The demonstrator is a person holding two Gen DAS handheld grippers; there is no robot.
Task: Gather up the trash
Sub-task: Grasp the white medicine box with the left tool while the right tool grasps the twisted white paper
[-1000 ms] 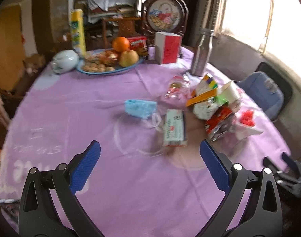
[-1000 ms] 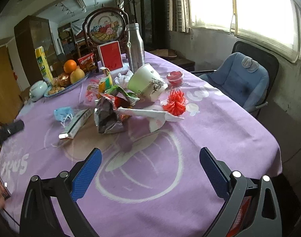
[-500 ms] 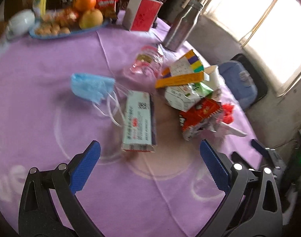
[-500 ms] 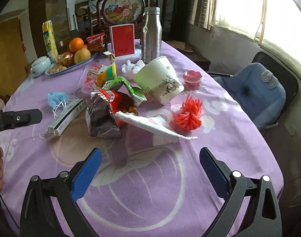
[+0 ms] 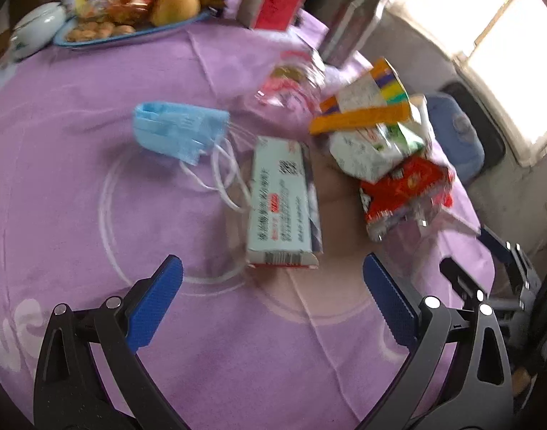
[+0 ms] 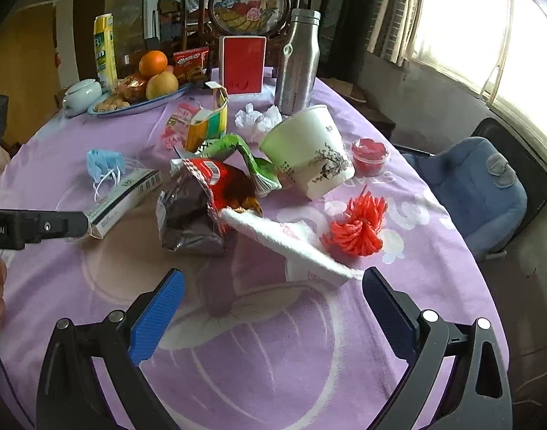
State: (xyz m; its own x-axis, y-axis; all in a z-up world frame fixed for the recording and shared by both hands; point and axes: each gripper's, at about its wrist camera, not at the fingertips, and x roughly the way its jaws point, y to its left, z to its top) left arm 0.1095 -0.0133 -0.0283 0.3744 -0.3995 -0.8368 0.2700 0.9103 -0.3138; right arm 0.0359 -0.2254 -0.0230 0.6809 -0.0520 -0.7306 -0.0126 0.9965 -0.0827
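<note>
Showing one blue mask [image 5: 180,130], one white carton [image 5: 280,202], two snack bags [image 6: 201,208]

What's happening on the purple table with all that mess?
A person is clearing up rubbish with a two-finger gripper in each hand. The left gripper is open and points at the long pale-green cardboard box lying flat beside a crumpled blue face mask. The right gripper is open too, hovering near the white folded cloth and the torn red-and-brown snack bag. Nothing is picked up yet; everything lies on the purple tablecloth.
</note>
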